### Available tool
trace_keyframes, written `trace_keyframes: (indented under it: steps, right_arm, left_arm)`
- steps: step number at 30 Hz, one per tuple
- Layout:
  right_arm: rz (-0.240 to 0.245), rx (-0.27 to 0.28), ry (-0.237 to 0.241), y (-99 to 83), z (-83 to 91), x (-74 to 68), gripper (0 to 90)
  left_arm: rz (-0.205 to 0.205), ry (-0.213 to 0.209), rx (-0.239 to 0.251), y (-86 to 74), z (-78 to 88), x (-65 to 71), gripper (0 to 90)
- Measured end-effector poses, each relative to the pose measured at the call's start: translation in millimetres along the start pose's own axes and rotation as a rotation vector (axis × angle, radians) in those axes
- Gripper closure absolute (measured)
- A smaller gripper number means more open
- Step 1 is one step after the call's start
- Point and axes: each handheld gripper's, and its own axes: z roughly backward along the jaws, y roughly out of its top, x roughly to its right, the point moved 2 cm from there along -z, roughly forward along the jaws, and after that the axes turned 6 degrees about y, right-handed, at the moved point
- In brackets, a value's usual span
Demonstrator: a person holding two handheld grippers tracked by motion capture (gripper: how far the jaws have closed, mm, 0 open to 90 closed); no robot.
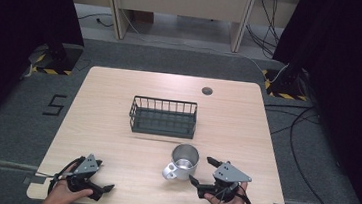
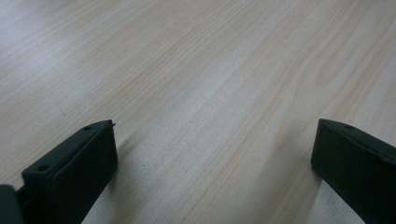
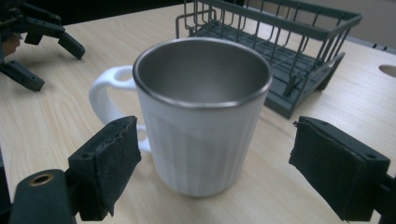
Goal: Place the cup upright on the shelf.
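Note:
A white mug [image 1: 182, 161] with a steel inside and its handle to the left stands upright on the wooden table [image 1: 119, 91], near the front. My right gripper [image 1: 201, 170] is open just right of it. In the right gripper view the mug [image 3: 203, 116] sits between the two wide-apart jaws of that gripper [image 3: 217, 156], and neither pad touches it. My left gripper [image 1: 105, 176] rests open at the front left, with nothing held. In the left gripper view its jaws [image 2: 212, 149] spread over bare wood.
A dark wire basket [image 1: 163, 116], empty, stands mid-table behind the mug; in the right gripper view the basket [image 3: 275, 42] is at the upper right. A round cable hole [image 1: 207, 90] lies at the far side. Cables and stands lie on the floor around the table.

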Motion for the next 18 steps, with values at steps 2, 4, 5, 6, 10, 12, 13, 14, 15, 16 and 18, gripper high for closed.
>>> trace_keyframes:
  steps: [2, 4, 5, 6, 10, 12, 13, 14, 15, 16, 18]
  right_arm:
    - [0.004, 0.007, 0.0, 2.3, -1.8, 0.0, 15.1]
    - [0.007, 0.024, 0.008, 7.5, -6.3, 2.3, 15.1]
    - [0.009, 0.028, 0.011, 8.9, -7.9, 2.8, 15.1]
    - [0.011, 0.028, 0.014, 9.9, -9.7, 2.9, 15.1]
    - [0.019, 0.022, 0.023, 10.1, -14.6, 2.8, 15.1]
    - [0.018, 0.019, 0.028, 9.2, -17.7, 3.3, 14.4]
    - [0.013, 0.019, 0.047, 8.8, -22.4, 3.6, 14.4]
    - [0.014, 0.019, 0.052, 8.9, -24.2, 3.5, 14.1]
    - [0.019, 0.018, 0.054, 9.2, -26.7, 3.6, 12.6]
    - [0.019, 0.018, 0.054, 9.2, -26.7, 3.6, 12.6]
    - [0.025, 0.019, 0.055, 10.8, -34.3, 4.1, 8.9]
  left_arm:
    - [-0.001, 0.0, 0.0, 0.0, 0.0, -0.1, 0.0]
    - [-0.001, 0.0, 0.0, 0.0, 0.0, -0.1, 0.0]
    - [-0.001, 0.0, -0.001, 0.0, 0.1, -0.1, 0.0]
    - [0.0, 0.0, 0.0, 0.0, 0.0, -0.1, 0.0]
    - [-0.001, 0.0, 0.0, 0.0, 0.0, -0.1, 0.0]
    - [0.0, 0.0, 0.0, 0.0, 0.0, -0.1, 0.0]
    - [-0.001, 0.0, 0.0, 0.0, 0.0, -0.1, 0.0]
    - [0.0, 0.0, 0.0, 0.0, 0.0, -0.1, 0.0]
    - [-0.001, 0.0, 0.0, 0.0, 0.0, -0.1, 0.0]
    - [-0.001, 0.0, 0.0, 0.0, 0.0, -0.1, 0.0]
    - [0.0, -0.001, 0.0, 0.0, 0.0, 0.0, 0.0]
